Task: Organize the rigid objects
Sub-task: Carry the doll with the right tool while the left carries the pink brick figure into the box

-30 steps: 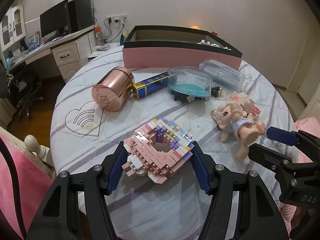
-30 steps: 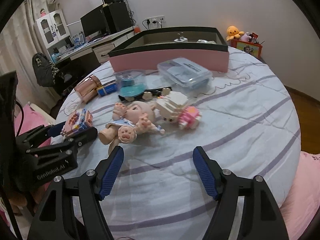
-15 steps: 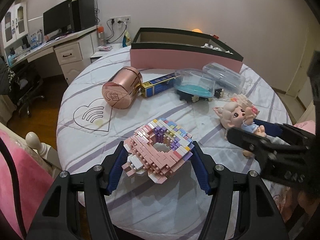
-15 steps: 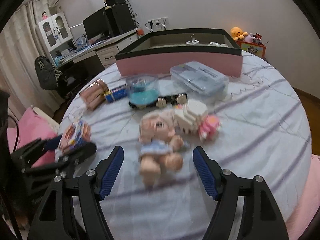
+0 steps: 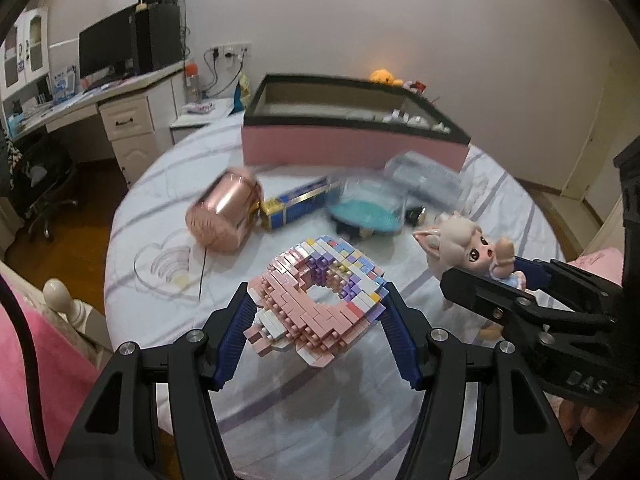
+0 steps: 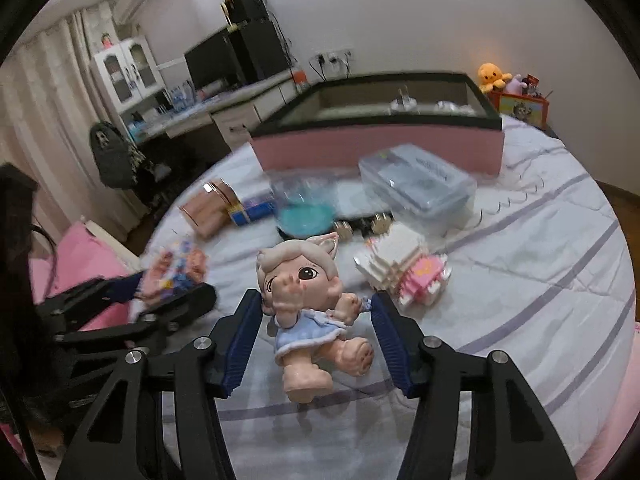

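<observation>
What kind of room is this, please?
Probably a bedroom at home. The toys lie on a round bed with a striped sheet; a desk with a monitor stands by the wall, and pink bedding is beside it.

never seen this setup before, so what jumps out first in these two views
Each gripper has a toy between its blue fingers above the striped bedspread: the left gripper clamps a pastel brick-built donut, and the right gripper, its jaws having just been closing, holds a doll in a blue dress upright. Behind them, at the far edge of the bed, stands a large open pink box with a black rim.
</observation>
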### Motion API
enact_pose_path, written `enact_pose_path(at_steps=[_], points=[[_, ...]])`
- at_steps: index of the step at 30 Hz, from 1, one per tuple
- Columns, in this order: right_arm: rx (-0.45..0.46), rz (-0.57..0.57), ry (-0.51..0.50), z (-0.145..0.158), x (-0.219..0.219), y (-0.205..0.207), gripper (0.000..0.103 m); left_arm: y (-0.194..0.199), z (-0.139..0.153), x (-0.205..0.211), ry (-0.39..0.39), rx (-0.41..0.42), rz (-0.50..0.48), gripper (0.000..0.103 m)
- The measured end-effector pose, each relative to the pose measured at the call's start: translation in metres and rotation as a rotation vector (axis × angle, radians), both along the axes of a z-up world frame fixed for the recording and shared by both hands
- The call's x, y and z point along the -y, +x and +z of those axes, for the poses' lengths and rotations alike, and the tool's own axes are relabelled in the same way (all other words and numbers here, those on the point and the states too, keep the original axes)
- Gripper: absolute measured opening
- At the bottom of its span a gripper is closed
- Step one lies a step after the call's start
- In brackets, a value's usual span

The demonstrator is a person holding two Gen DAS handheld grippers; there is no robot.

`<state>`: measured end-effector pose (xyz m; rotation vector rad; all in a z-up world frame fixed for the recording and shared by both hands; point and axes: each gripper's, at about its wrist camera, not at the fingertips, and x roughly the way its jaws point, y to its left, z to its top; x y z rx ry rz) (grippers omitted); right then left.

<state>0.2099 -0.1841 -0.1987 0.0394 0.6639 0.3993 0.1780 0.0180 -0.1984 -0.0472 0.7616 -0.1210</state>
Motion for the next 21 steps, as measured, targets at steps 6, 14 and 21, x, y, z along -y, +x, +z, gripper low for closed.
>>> enact_pose_path(at_steps=[6,14,21], points=[[0.091,0.023,-0.005,0.034,-0.003,-0.003,0.058,0.015,0.034,0.007,0.014,0.089,-0.015,0.063],[0.157,0.02,-0.005,0.078,0.008,0.044,0.058,0.081,0.078,0.022,0.057,0.172,-0.038,0.063],[0.145,-0.015,-0.053,0.101,0.019,0.125,0.058,0.184,0.083,0.034,0.078,0.11,-0.063,0.063]])
